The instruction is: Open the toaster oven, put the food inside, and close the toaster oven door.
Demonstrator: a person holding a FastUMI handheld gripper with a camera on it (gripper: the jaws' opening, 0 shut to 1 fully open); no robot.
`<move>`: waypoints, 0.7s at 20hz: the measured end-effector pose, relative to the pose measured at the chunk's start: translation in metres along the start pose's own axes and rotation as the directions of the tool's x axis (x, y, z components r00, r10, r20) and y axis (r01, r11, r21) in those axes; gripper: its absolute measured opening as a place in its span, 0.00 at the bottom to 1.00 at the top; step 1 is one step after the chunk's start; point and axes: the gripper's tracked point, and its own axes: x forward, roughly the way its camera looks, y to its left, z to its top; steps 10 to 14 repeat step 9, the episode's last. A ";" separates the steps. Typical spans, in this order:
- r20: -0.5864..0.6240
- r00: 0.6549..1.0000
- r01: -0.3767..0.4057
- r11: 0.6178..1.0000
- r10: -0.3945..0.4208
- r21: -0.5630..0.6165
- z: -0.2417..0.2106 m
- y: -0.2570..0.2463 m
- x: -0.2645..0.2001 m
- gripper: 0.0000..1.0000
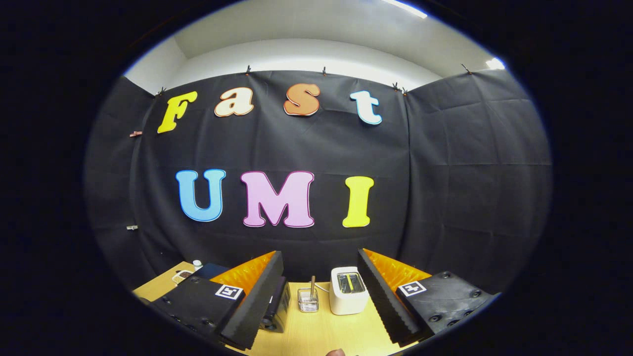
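tongs (320,296): spread, empty | beyond: white toaster (348,290), wire basket (307,299) | wooden table (321,331)

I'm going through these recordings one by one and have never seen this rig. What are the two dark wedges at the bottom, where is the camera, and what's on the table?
The camera rides on a hand-held gripper and looks forward along it, so the single picture is the tool's own view. The two dark wedges with orange sides are its fingers; they stand wide apart with nothing between them, so nothing is held.

Beyond the fingers lies a wooden table. On it, ahead and between the fingers, stand a small wire basket with a stick-like thing upright in it, and a white appliance, seen from above. Just past the left-hand finger, partly hidden by it, sits a dark appliance; which one is the toaster oven I cannot tell. Small items lie at the table's far left corner, too small to name.
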 end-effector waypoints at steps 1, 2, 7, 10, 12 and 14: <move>-0.002 1.000 0.000 1.000 0.000 0.004 -0.002 -0.004 0.000 0.98; -0.003 1.000 0.002 1.000 -0.002 0.003 -0.003 -0.007 0.000 0.98; -0.018 1.000 -0.003 1.000 0.003 0.007 -0.010 -0.013 -0.001 0.98; -0.025 1.000 -0.003 1.000 0.003 0.012 -0.013 -0.013 -0.002 0.98; -0.025 1.000 -0.003 1.000 0.003 0.012 -0.013 -0.013 -0.002 0.98; -0.025 1.000 -0.003 1.000 0.003 0.012 -0.013 -0.013 -0.002 0.98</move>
